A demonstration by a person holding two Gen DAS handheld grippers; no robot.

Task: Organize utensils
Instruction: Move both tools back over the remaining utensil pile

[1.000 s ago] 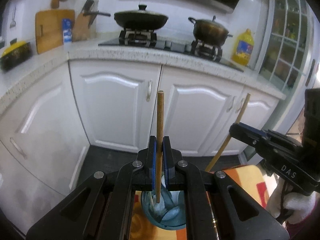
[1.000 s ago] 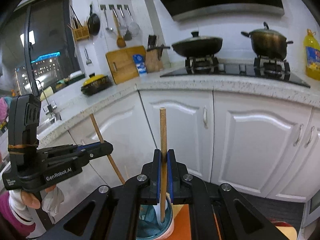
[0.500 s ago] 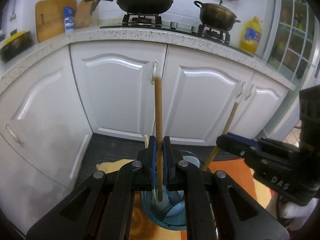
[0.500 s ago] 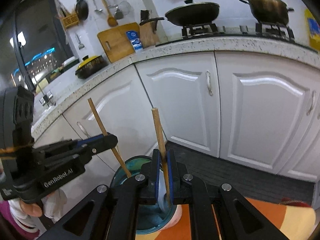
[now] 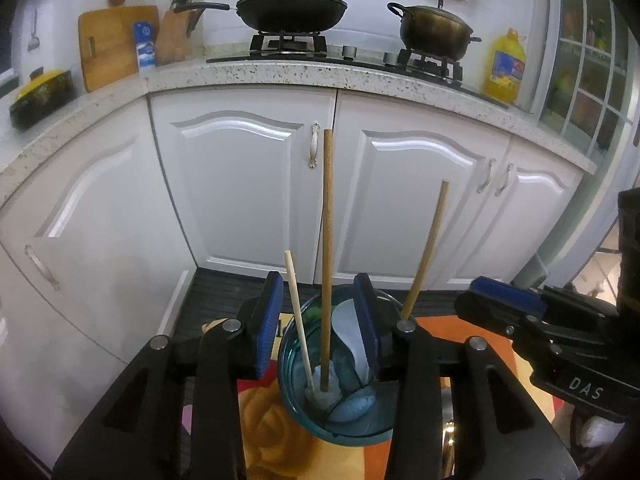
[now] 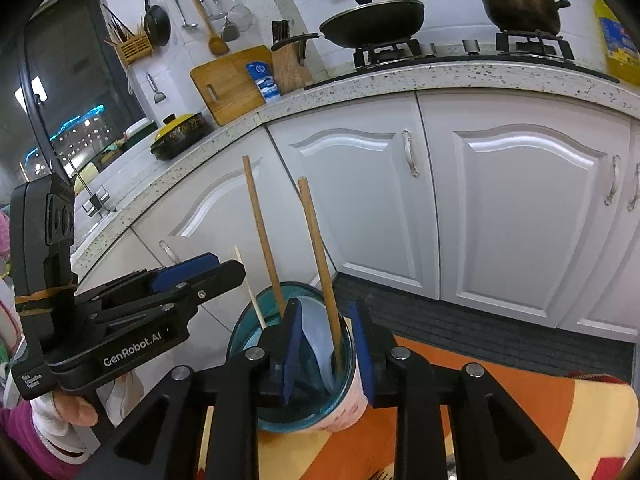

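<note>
Standing in a teal cup (image 5: 336, 420), three sticks lean apart: a brown chopstick (image 5: 326, 240) between the pads of the left gripper (image 5: 318, 320), a second brown chopstick (image 6: 320, 256) between the pads of the right gripper (image 6: 324, 344), and a thin pale stick (image 5: 298, 320) just left of the first. Both sets of jaws are opening, the blue pads spread clear of the wood on either side, so neither chopstick is pinched. The cup sits directly below and ahead of both grippers, on a cloth (image 6: 500, 396) patterned in orange and yellow; something white lies in the cup's bottom among the stick ends. A hand (image 6: 72, 408) in a white glove and pink sleeve holds the left tool. Beyond the grippers stand white cabinet doors (image 5: 248, 184) under a speckled counter (image 5: 280, 74), with a lidded wok (image 5: 290, 10) and a pot (image 5: 434, 30) on the stove, and a cutting board (image 5: 112, 44) against the wall.
</note>
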